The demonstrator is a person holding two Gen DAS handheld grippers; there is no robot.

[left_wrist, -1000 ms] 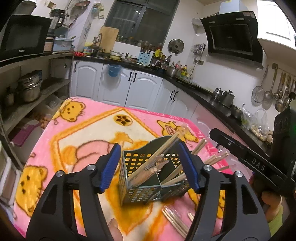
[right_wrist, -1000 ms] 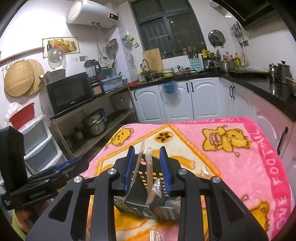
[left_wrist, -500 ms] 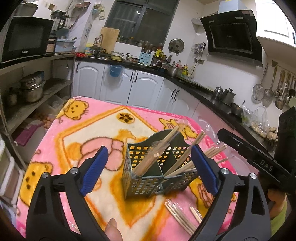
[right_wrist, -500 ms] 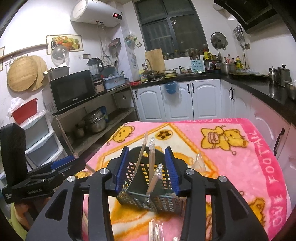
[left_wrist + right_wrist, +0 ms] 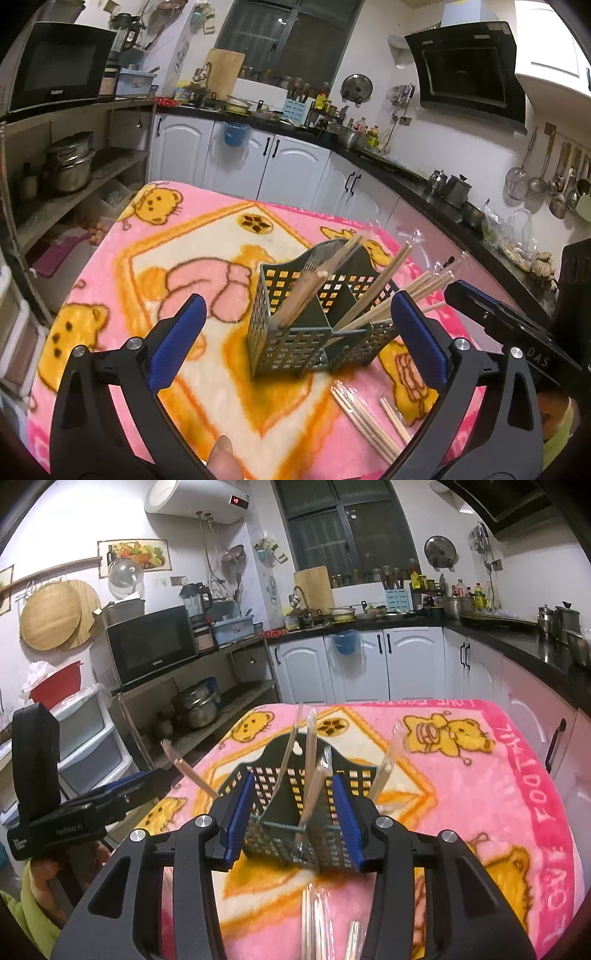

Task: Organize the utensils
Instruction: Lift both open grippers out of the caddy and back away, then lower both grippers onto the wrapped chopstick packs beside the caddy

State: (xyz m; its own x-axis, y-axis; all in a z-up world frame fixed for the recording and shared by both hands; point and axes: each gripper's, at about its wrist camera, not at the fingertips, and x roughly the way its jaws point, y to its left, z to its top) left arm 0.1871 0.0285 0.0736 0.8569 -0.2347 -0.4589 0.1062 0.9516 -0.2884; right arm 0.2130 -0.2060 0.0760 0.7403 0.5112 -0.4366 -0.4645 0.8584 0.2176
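Left tongs (image 5: 295,345) wide, right tongs (image 5: 291,818) parted, utensil basket (image 5: 310,317) base partly hidden

Chopsticks (image 5: 369,421) lie on blanket (image 5: 184,236) before caddy (image 5: 295,347).

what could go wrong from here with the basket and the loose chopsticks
1. The green utensil basket stands on a soft blanket with chopsticks leaning far out over its right side; a nudge could tip it.
2. The left gripper is open wide around the basket; closing could clip those leaning sticks.
3. Loose chopsticks lie near the table's front edge and could roll off.
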